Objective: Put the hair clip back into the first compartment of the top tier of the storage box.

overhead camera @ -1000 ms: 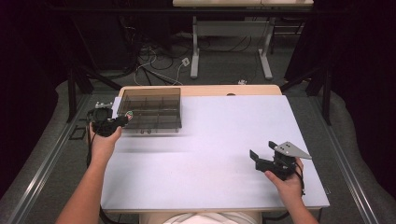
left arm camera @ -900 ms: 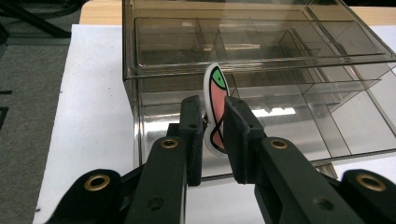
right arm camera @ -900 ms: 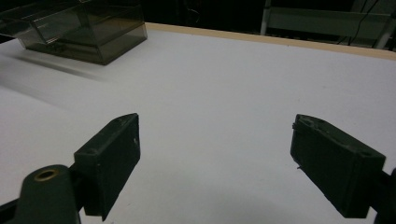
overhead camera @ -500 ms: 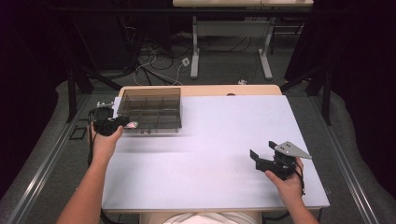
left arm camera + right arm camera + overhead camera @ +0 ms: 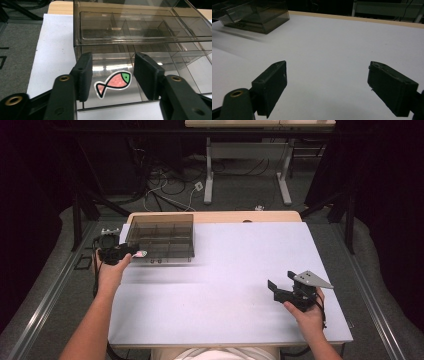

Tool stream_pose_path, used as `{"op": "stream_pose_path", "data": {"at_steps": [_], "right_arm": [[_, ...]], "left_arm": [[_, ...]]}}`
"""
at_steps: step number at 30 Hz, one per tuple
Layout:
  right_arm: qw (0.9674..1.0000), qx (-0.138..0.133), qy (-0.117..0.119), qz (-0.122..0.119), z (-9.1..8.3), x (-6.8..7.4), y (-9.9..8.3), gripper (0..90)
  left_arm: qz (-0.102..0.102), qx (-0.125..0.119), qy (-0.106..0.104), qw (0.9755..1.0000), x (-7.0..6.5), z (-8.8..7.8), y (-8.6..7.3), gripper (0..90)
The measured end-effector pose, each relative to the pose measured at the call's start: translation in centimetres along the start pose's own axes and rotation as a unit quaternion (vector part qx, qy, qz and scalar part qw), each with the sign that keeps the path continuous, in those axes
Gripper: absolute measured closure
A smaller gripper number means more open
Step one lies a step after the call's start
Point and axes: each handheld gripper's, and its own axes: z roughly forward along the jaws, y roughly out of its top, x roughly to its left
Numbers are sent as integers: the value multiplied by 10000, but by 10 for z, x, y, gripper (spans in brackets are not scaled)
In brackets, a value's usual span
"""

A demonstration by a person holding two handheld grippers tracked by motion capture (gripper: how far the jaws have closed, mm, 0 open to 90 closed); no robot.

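Your bench point(image 5: 225, 285) has a white top w/ a bare wood strip along the far edge. At the far left corner sits a smoky see-through plastic box point(image 5: 161, 237), split into compartments inside; in the left gripper view it's right in front of you point(image 5: 140, 42), w/ a tray level above & a lower level beneath. Your left tongs point(image 5: 131, 253) are at the box's near left corner, jaws apart, nothing pinched; in the left gripper view point(image 5: 112, 75) they straddle a fish sticker point(image 5: 113, 83), pink body, green head, lying on the glossy lower part of the box just ahead of the jaws. Can't tell if it's stuck on or loose. Your right tongs point(image 5: 280, 289) are at the near right of the bench, well apart from the box, jaws wide open point(image 5: 327, 87) & empty over bare white top.
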Motion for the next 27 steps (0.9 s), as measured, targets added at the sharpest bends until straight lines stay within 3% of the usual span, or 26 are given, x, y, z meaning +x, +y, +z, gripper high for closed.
{"op": "stream_pose_path", "data": {"at_steps": [10, 15, 22, 27], "right_arm": [[10000, 14, -17, 32, -2, 0, 0, 157], [10000, 41, 9, 27, -1, 1, 0, 157], [10000, 24, 8, 14, -1, 2, 1, 157], [10000, 10, 22, -67, -1, 2, 1, 157]], "left_arm": [[-75, -189, -54, 9998, 3, -1, 0, 360], [-68, -134, -77, 9999, 4, -3, -1, 318], [-38, -276, -285, 9992, 5, -11, -1, 298], [-24, -248, -454, 9987, 2, -20, 0, 252]]}}
